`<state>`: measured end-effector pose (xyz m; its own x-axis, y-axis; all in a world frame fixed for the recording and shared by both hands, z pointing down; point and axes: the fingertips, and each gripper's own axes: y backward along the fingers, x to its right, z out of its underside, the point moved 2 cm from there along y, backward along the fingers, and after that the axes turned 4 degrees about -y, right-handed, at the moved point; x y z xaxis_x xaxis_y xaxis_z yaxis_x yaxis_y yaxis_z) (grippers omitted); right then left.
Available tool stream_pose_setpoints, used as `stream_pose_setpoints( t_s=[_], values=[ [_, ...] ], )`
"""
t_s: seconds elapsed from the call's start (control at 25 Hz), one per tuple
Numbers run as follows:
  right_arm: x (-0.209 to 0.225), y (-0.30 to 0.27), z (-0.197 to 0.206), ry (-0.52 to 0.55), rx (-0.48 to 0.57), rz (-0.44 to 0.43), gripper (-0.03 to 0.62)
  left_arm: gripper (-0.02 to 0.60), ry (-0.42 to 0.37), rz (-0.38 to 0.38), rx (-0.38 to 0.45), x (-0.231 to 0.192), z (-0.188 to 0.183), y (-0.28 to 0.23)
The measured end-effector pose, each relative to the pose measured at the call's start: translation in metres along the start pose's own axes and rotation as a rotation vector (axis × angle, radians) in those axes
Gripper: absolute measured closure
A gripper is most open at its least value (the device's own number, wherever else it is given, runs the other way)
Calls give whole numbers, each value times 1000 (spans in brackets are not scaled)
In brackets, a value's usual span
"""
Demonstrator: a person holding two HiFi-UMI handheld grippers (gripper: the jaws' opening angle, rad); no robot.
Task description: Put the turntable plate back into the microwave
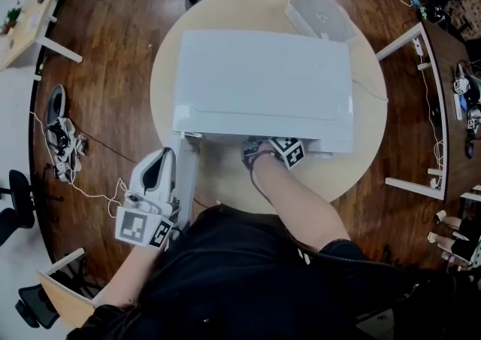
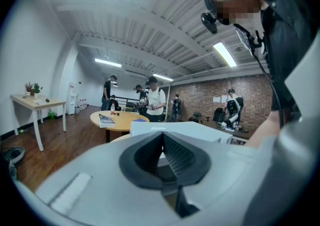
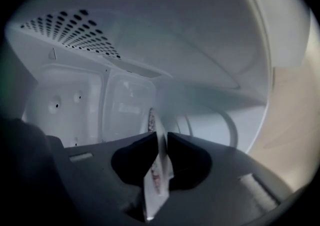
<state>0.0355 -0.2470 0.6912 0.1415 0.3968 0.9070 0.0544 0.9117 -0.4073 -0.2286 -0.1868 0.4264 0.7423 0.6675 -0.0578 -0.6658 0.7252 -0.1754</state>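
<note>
Plate [image 3: 156,170]: glass, seen edge-on at the lower middle of the right gripper view. Its rim runs up between the jaws and on into the oven cavity.
Right gripper [image 3: 162,137]: clamped on the plate's rim, a dark pad against each face and the jaws only a narrow gap apart. In the head view only its marker cube [image 1: 289,152] and the forearm show, at the oven's front edge just right of centre.
Cavity [image 3: 125,105]: white walls fill the right gripper view. There is a patch of small holes [image 3: 75,30] at upper left and curved ridges right of the plate.
Microwave [image 1: 263,83]: white, in the middle of the head view on a round table [image 1: 361,150].
Door [image 1: 186,173]: swung open, standing out from the oven's lower-left corner toward the bottom of the frame.
Left gripper [image 1: 161,158]: at lower left of the head view, just beside the door's outer face. In its own view the jaws are pressed together with nothing between them.
Behind the left gripper: the oven's white top, then a yellow table [image 2: 117,118] and several people standing before a brick wall.
</note>
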Motion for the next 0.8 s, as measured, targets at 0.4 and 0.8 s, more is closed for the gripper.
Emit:
stream_pose_setpoints(
  t_s=[0.4,0.8],
  values=[
    [34,16,-19,28,25,22,487,578,6,26,-30,21,28,-14],
    [29,11,-15,40,-3,1,487,578,-16,17,11,19,25,-22]
  ],
)
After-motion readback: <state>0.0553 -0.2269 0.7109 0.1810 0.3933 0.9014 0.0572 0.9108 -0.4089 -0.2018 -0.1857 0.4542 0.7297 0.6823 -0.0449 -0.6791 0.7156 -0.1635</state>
